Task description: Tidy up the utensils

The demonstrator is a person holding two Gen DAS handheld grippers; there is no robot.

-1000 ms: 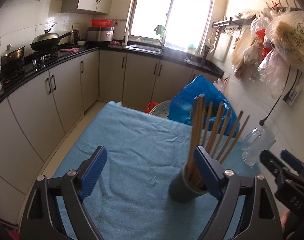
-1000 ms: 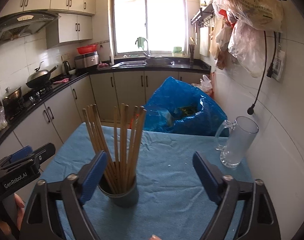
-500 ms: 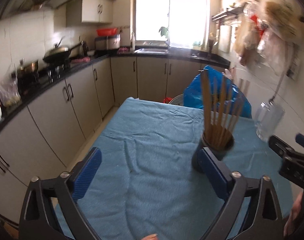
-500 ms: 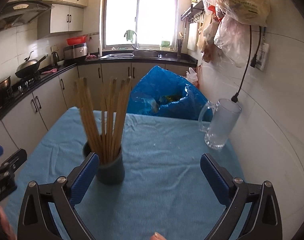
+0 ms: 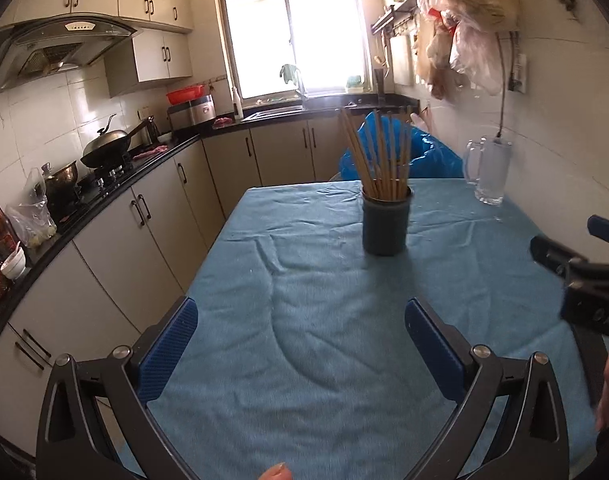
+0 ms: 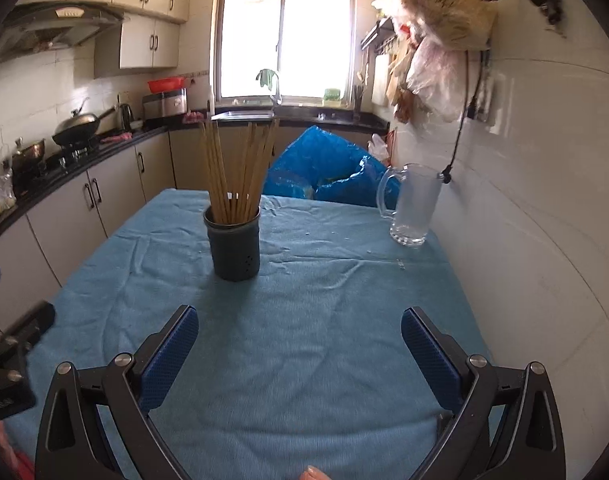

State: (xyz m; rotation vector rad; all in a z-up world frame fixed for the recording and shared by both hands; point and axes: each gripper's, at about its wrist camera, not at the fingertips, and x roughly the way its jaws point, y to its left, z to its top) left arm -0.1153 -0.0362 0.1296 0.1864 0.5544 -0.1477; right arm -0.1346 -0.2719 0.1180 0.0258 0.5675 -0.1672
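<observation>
Blue ribbed pads line both our grippers: the left gripper (image 5: 300, 322) and right gripper (image 6: 299, 330) each hang spread wide, holding nothing, above the wrinkled blue cloth (image 6: 304, 360). Wooden chopsticks (image 6: 236, 172) fan upright from a dark cylindrical holder (image 6: 235, 244), well ahead, apart from a clear glass mug (image 6: 414, 208).

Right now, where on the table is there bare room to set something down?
Bare cloth spans from the chopstick holder to the open right gripper and left gripper. Another patch lies between holder and glass mug. The far edge is crowded by the blue bag.
</observation>
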